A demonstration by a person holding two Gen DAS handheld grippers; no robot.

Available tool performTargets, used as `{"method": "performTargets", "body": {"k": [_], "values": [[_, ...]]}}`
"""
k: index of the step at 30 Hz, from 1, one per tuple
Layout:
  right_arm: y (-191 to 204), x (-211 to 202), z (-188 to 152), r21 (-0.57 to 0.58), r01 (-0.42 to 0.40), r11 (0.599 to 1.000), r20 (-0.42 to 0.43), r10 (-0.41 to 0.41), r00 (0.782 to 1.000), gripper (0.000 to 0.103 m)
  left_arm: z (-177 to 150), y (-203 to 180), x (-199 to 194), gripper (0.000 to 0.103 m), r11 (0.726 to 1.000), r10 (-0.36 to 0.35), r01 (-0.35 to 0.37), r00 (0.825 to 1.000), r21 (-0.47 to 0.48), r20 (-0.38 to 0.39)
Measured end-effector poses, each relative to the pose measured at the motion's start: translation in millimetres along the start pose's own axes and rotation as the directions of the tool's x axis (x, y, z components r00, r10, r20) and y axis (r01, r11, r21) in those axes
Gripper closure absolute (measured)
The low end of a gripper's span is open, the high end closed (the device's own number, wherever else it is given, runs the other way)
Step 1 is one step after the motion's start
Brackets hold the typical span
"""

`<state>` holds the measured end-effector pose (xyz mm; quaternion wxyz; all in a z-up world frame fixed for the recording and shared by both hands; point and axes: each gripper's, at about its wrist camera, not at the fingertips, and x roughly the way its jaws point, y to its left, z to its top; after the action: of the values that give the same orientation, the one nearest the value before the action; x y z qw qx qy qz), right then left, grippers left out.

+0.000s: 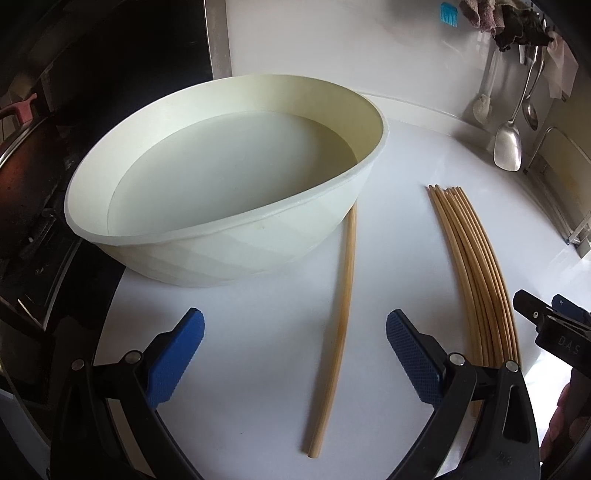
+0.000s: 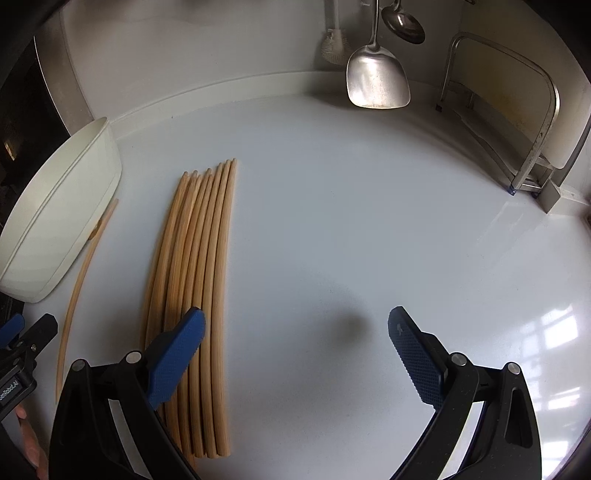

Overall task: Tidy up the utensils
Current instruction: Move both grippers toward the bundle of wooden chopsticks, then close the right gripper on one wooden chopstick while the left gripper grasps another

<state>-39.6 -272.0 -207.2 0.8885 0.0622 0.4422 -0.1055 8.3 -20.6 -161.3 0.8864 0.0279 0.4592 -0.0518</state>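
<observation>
A single wooden chopstick [image 1: 338, 328] lies on the white counter, its far end by the side of an empty cream bowl [image 1: 229, 177]. My left gripper [image 1: 295, 354] is open and empty, with the chopstick between its blue pads. A bundle of several chopsticks [image 1: 476, 280] lies to the right. In the right wrist view the bundle [image 2: 201, 295] runs under my left blue pad [image 2: 177, 354]. My right gripper [image 2: 295, 354] is open and empty over bare counter. The single chopstick [image 2: 79, 288] and the bowl [image 2: 62, 218] show at the left.
A metal spatula [image 2: 376, 79] and a ladle [image 2: 404, 24] hang on the back wall. A metal rack [image 2: 524, 122] stands at the right. A dark stove with a pan [image 1: 26, 177] lies left of the bowl. Cloths [image 1: 495, 18] hang at the top right.
</observation>
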Motion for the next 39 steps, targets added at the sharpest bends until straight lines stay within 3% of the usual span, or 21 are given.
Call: {"method": "performTargets", "body": {"k": [18, 28, 30, 35, 39], "values": [[10.5, 16.9, 5.1, -0.086, 0.101, 0.991, 0.017, -0.1, 0.995, 0.008, 5.1, -3.2, 12.5, 0.006, 1.0, 0.018, -0.018, 1.0, 0.001, -0.01], [10.8, 23.1, 11.1, -0.109, 0.076, 0.991, 0.048, -0.071, 0.996, 0.01, 5.2, -5.1, 16.7, 0.006, 1.0, 0.021, -0.021, 1.0, -0.002, -0.017], [11.4, 22.7, 9.5, -0.115, 0.059, 0.992, 0.053, -0.053, 0.997, 0.015, 5.3, -5.7, 18.0, 0.006, 1.0, 0.024, -0.024, 1.0, -0.002, -0.018], [17.3, 21.0, 6.6, -0.138, -0.012, 0.99, 0.048, 0.019, 0.999, 0.042, 4.2, -7.7, 20.8, 0.006, 1.0, 0.021, -0.022, 0.999, -0.007, -0.026], [21.9, 14.9, 1.2, -0.158, -0.033, 0.987, 0.052, 0.041, 0.998, 0.056, 3.7, -8.9, 21.6, 0.006, 1.0, 0.017, -0.017, 0.999, -0.015, -0.033]]}}
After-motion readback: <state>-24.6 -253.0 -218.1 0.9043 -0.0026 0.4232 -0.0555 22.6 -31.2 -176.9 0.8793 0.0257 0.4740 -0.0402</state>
